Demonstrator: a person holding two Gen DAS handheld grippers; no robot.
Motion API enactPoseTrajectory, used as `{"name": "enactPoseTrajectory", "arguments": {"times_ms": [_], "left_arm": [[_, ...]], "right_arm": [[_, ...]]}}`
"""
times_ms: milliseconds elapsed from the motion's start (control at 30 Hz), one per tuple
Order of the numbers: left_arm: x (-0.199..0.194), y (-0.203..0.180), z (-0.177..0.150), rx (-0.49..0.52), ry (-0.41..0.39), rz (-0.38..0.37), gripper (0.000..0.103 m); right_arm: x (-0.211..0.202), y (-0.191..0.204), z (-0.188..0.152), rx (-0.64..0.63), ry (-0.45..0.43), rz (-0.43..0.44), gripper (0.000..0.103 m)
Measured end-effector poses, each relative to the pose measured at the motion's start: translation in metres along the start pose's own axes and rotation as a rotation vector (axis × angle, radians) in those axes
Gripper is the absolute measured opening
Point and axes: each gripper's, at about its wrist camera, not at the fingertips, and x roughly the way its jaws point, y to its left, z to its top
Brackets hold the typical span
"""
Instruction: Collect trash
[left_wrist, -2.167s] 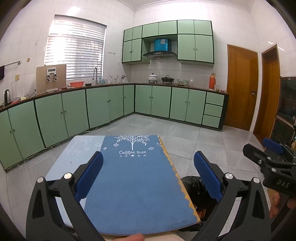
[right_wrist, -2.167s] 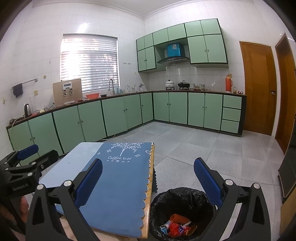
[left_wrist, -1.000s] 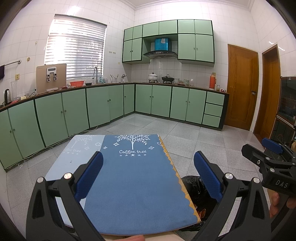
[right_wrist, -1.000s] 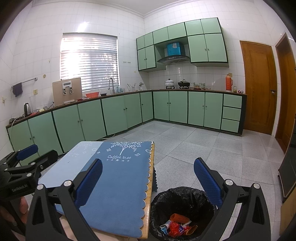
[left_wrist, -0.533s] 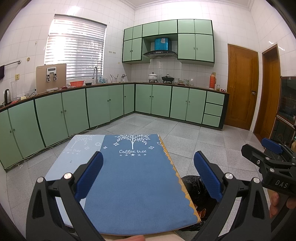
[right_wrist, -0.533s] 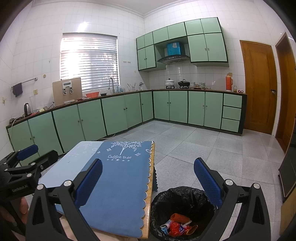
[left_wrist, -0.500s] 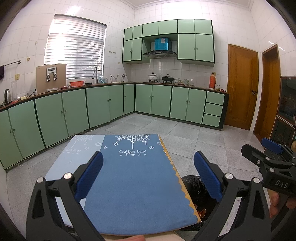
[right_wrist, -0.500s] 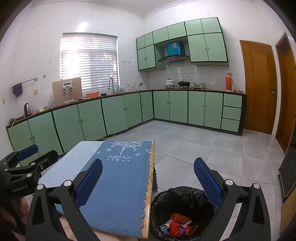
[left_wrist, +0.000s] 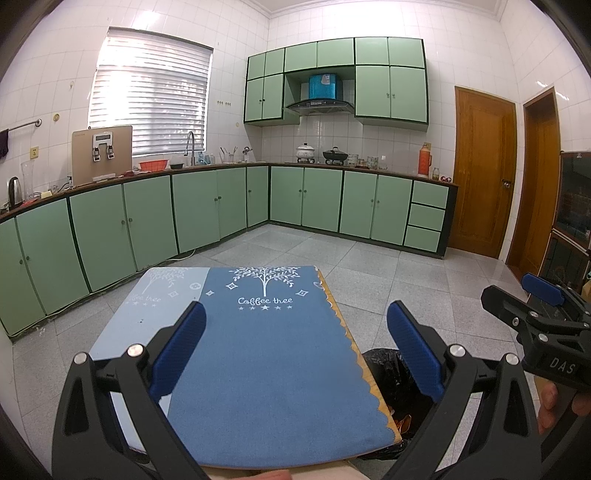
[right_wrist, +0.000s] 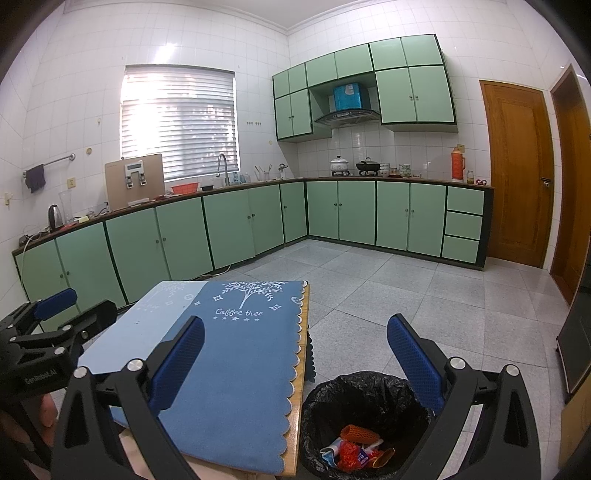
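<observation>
Almost nothing has moved: left gripper (left_wrist: 295, 347) and right gripper (right_wrist: 295, 347) still hover wide and empty. The mat (left_wrist: 273, 369) under the left one is bare (wrappers lie below the right, inside the bin (right_wrist: 369, 406)), so collecting looks finished.

Left gripper (left_wrist: 295, 350) held level, jaws spread wide, nothing between the pads. Right gripper (right_wrist: 295, 354) the same, wide apart, empty, just to its right.

Black-lined trash bin (right_wrist: 369, 398) beside table edge, crumpled wrappers (right_wrist: 351, 452) inside at bottom
</observation>
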Motion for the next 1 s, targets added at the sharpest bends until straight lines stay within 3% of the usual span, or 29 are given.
{"name": "enactPoseTrajectory", "arguments": {"times_ms": [1000], "left_arm": [[0.0081, 0.0016, -0.0063, -0.007, 0.009, 0.001, 0.095]], "right_arm": [[0.0079, -0.0015, -0.007, 0.003, 0.006, -0.001, 0.097]]}}
